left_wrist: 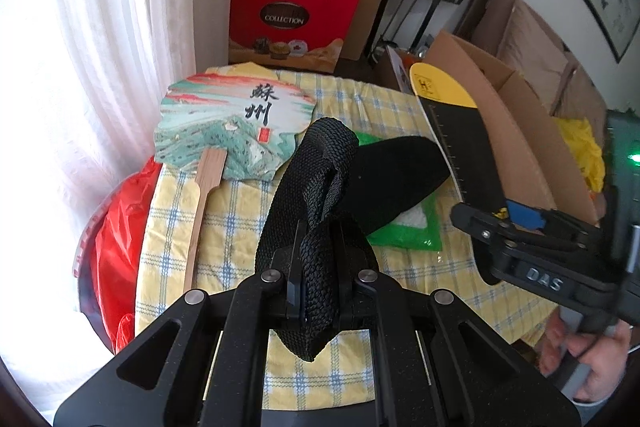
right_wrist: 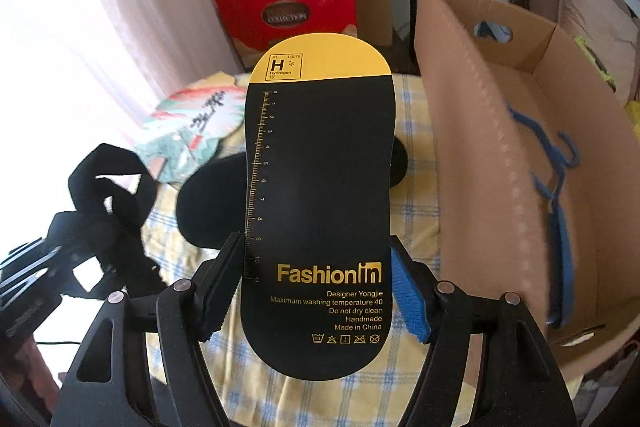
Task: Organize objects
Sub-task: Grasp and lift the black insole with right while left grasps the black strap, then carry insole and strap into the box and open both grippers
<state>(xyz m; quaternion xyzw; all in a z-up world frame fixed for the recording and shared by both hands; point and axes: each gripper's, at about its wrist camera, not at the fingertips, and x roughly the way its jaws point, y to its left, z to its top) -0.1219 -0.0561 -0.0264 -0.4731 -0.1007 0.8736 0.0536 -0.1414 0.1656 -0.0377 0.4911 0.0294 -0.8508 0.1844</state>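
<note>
My left gripper (left_wrist: 318, 279) is shut on a black woven strap (left_wrist: 316, 171), folded in loops and held above the checked table; it also shows in the right wrist view (right_wrist: 112, 179). My right gripper (right_wrist: 316, 291) is shut on the edges of a black and yellow "Fashion in" card (right_wrist: 320, 187), held upright next to the cardboard box (right_wrist: 500, 131). The card (left_wrist: 456, 131) and right gripper (left_wrist: 516, 223) also show at the right of the left wrist view. A black flat oval piece (left_wrist: 396, 179) lies on the table behind the strap.
A paper fan (left_wrist: 236, 123) with a bamboo handle lies at the table's far left. A green packet (left_wrist: 412, 227) lies under the black piece. The box holds blue hangers (right_wrist: 560, 219). Red gift boxes (left_wrist: 292, 23) stand behind; a red bag (left_wrist: 116, 227) hangs left.
</note>
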